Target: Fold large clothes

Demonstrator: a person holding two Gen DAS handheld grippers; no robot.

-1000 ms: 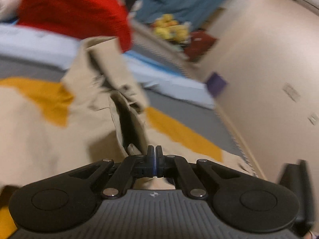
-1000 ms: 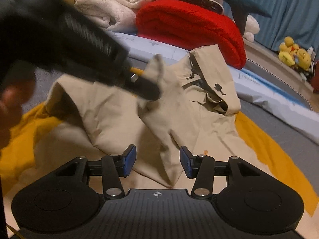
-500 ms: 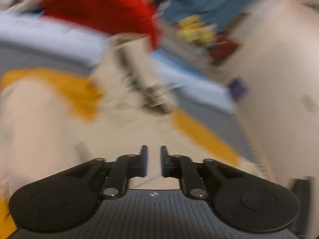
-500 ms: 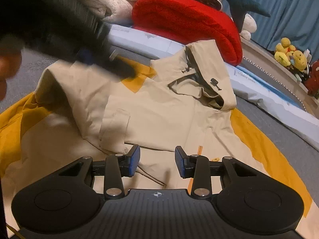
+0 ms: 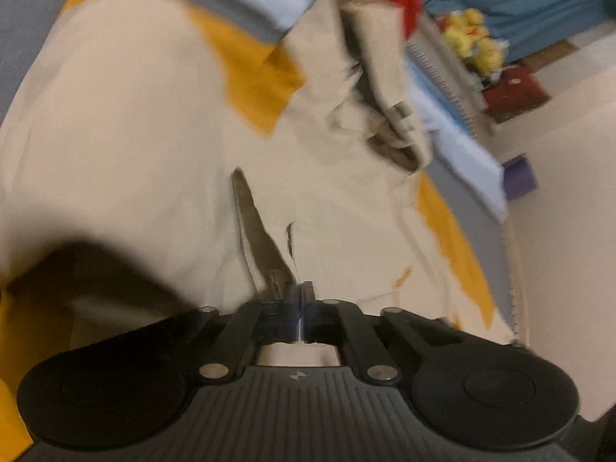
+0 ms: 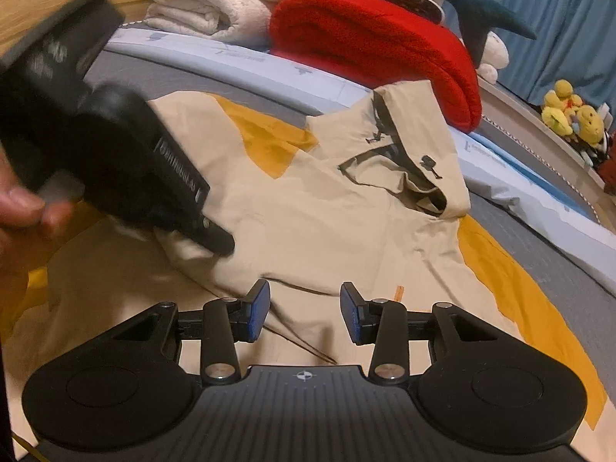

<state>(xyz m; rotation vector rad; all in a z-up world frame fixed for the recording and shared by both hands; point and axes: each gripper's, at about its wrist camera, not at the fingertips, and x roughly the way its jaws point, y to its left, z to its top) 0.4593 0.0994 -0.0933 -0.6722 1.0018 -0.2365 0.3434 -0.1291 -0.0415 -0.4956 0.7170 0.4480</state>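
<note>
A beige hooded jacket is lying spread on the yellow-and-cream blanket covering the bed, its hood nearest the red cushion. The left tongs are pressing together at a jacket fold (whether cloth is pinched, I cannot tell). The right tongs are hovering apart over the jacket's hem, holding nothing.

A large beige hooded jacket lies spread on a cream and mustard-yellow cover, its hood pointing toward the far side of the bed and resting open, dark lining showing inside. One sleeve is folded inward across the body. In the left wrist view the jacket shows a dark open seam near its lower edge.
</note>
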